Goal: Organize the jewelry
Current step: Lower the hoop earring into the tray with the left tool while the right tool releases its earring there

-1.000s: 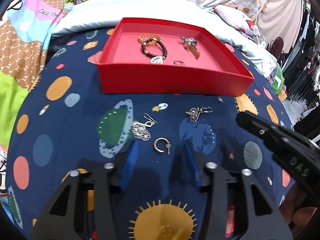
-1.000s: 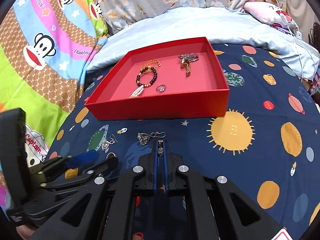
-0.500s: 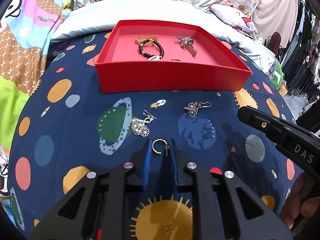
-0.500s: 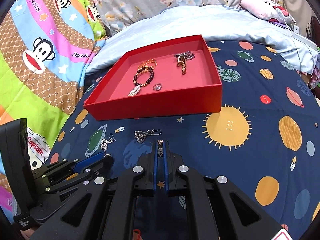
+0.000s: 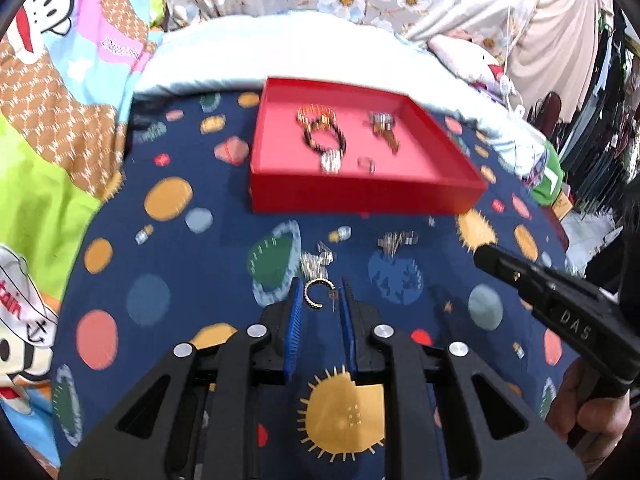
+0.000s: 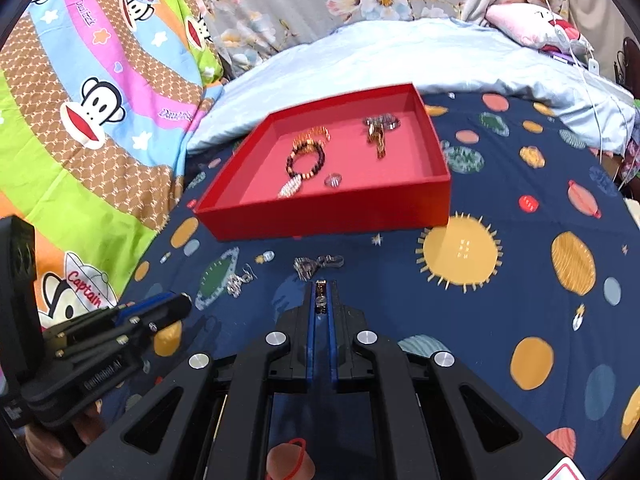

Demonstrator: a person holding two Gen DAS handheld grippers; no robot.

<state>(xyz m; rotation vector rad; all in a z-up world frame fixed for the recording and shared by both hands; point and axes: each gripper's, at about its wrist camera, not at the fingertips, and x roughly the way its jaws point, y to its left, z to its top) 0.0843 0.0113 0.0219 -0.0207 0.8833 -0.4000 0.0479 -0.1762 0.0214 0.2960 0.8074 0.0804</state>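
Your left hand-held gripper (image 5: 319, 298) is bracketing the gold hoop earring (image 5: 316, 294) on the bedspread (image 5: 168, 264), unclenched; closing crooked risks flicking it. Your right hand-held gripper (image 6: 320, 294) is pinching another small earring (image 6: 319, 292).

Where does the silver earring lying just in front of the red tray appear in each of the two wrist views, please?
Left wrist view: the silver earring lies right of centre on the navy blanket, below the red tray and beyond the left gripper.
Right wrist view: it sits at centre, just past the right gripper.
Shared landmark: the red tray.
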